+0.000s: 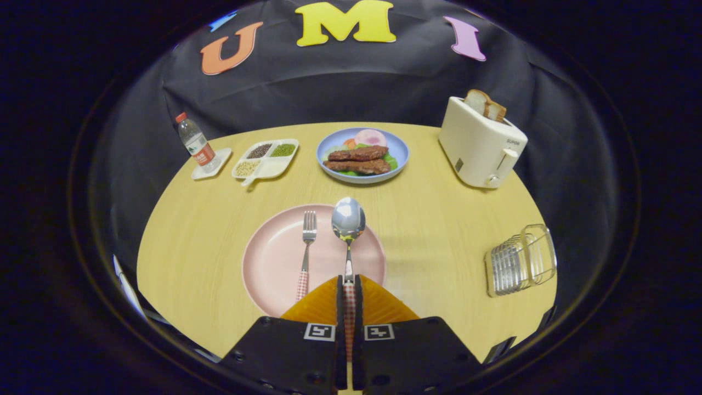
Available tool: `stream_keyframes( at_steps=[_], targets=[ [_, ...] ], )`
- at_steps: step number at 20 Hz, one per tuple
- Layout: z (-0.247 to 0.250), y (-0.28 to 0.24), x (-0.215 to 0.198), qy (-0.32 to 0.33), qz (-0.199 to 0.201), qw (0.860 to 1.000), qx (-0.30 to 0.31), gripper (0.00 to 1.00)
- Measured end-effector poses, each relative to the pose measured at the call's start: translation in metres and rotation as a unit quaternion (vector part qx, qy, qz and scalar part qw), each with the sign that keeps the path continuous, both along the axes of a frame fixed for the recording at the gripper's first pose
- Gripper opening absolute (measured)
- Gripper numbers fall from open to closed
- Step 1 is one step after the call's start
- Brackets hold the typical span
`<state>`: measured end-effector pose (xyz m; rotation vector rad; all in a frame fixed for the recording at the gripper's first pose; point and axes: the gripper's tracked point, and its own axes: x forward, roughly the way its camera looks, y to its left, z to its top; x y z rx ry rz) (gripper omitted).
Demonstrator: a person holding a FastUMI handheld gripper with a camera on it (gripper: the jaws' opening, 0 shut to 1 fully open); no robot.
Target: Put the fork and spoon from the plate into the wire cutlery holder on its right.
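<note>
Jaws pinch the spoon's (348, 230) checked handle, both fingers (321, 304) pressing on it over the near rim of the plate (274, 258); the gripper (349, 285) has it by the handle end, bowl pointing far. A likely risk: held so far back, the polished steel bowl could droop or swing as it travels right to the holder (520, 260), then snag its thin wire bars. The fork (306, 247), same checked handle, lies just left on the smooth round pink plate, on a pale wood-grain tabletop (439, 219).
</note>
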<state>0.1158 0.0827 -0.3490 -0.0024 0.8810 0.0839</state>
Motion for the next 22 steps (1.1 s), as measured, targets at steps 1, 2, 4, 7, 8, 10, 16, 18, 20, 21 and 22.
stream_keyframes(
  at_steps=[1,2,4,7,8,10,16,18,20,21,22],
  targets=[
    [0.012,-0.01,-0.002,-0.002,-0.001,1.0,-0.001,0.04],
    [0.02,-0.02,-0.006,-0.003,-0.001,1.0,-0.003,0.04],
    [0.039,-0.046,-0.01,-0.006,-0.007,1.0,-0.01,0.04],
    [0.064,-0.085,-0.018,-0.006,-0.013,1.0,-0.019,0.05],
    [0.07,-0.099,-0.022,-0.005,-0.014,1.0,-0.023,0.04],
    [0.082,-0.13,-0.026,-0.006,-0.02,0.999,-0.031,0.04],
    [0.094,-0.199,-0.04,0.034,-0.043,0.998,-0.015,0.04],
    [0.092,-0.222,-0.045,0.056,-0.042,0.997,-0.039,0.04],
    [0.088,-0.233,-0.051,0.087,-0.036,0.994,-0.049,0.04],
    [0.085,-0.234,-0.056,0.11,-0.033,0.993,-0.041,0.05],
    [0.079,-0.239,-0.06,0.133,-0.036,0.99,-0.043,0.04]
  ],
)
